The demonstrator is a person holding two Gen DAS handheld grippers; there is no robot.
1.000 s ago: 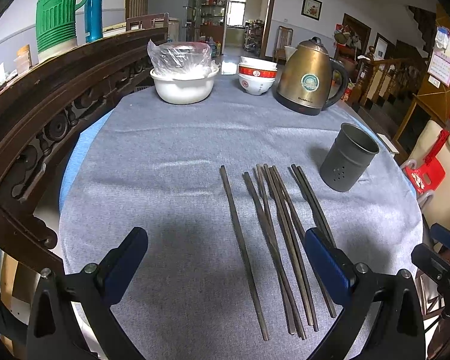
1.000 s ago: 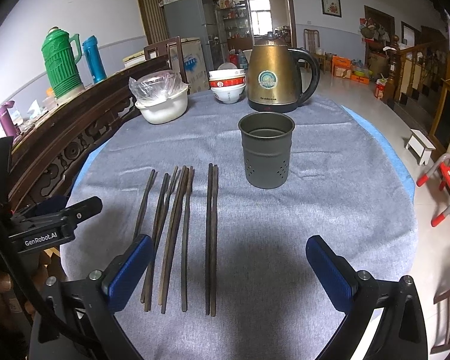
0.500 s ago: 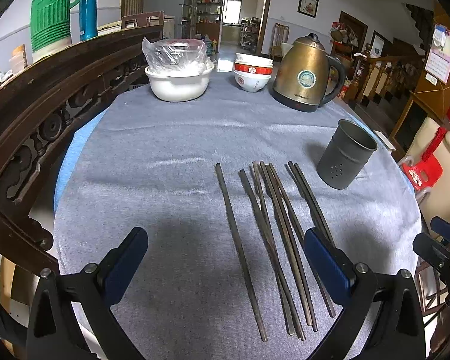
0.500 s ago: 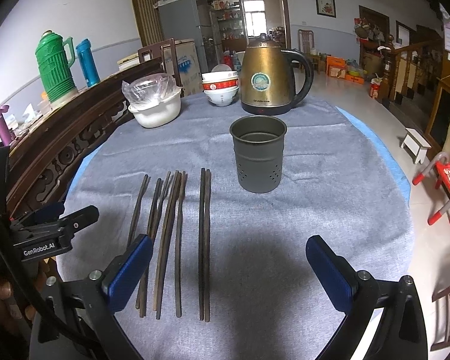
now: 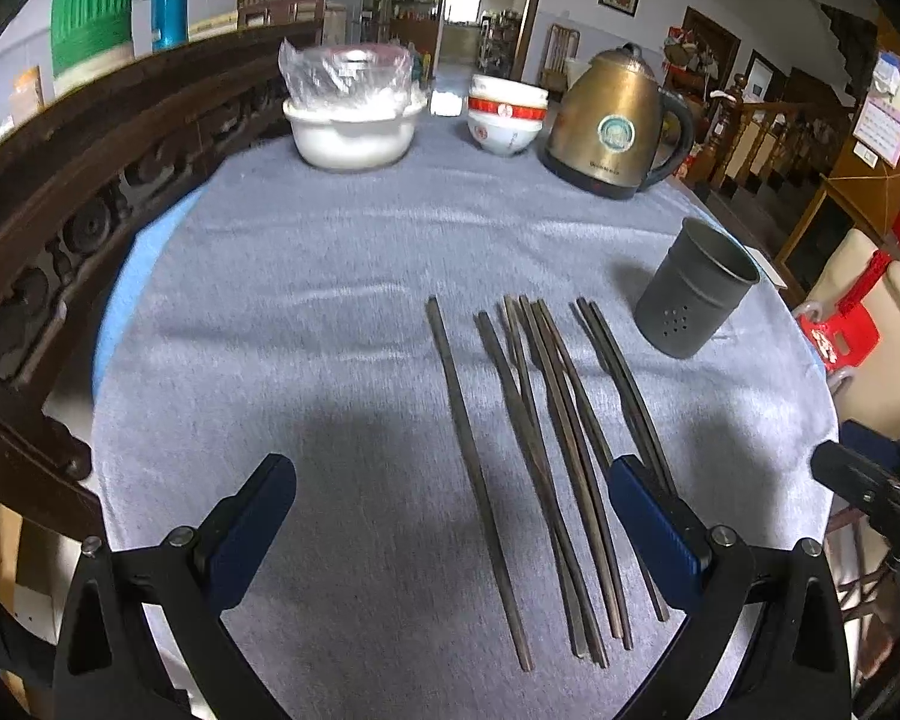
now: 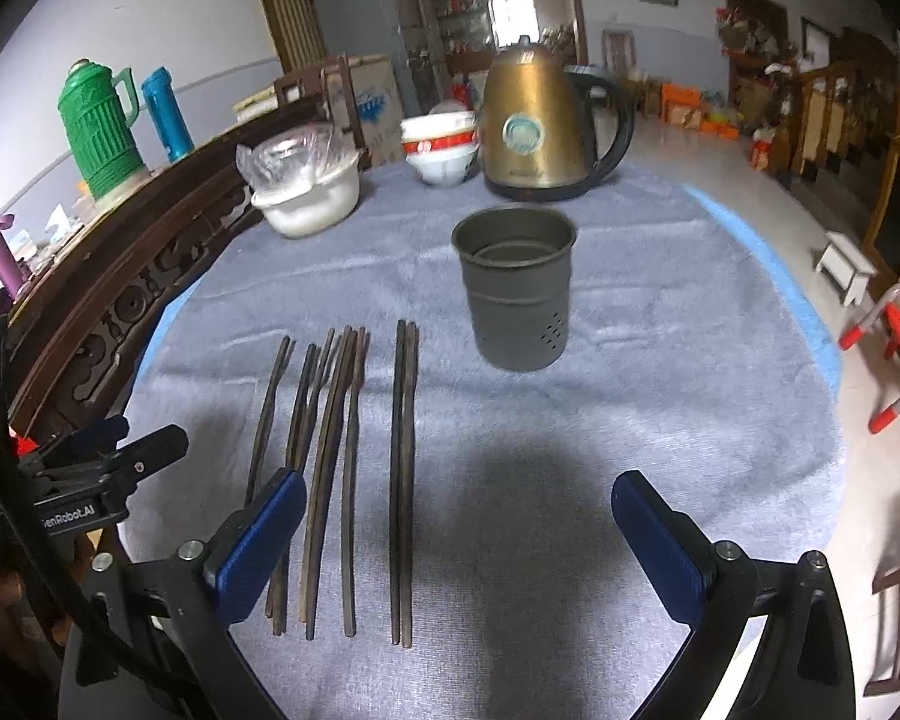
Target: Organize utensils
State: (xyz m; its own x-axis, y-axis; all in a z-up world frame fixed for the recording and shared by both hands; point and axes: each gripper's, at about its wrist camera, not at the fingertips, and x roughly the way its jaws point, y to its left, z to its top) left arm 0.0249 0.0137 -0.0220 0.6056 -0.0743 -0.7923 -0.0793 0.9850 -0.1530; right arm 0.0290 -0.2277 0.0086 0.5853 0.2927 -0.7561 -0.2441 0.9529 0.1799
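Several dark chopsticks lie side by side on the grey cloth; they also show in the right wrist view. A grey perforated metal holder stands upright to their right, empty as seen in the right wrist view. My left gripper is open and empty, low over the near ends of the chopsticks. My right gripper is open and empty, above the cloth just right of the chopsticks, in front of the holder.
A gold kettle, stacked red-and-white bowls and a plastic-covered white bowl stand at the table's far side. A carved wooden rail runs along the left. The round table edge drops off on the right.
Both grippers have moved slightly forward and lower toward the table. The jaws stay open. The chopsticks and the holder have not moved.
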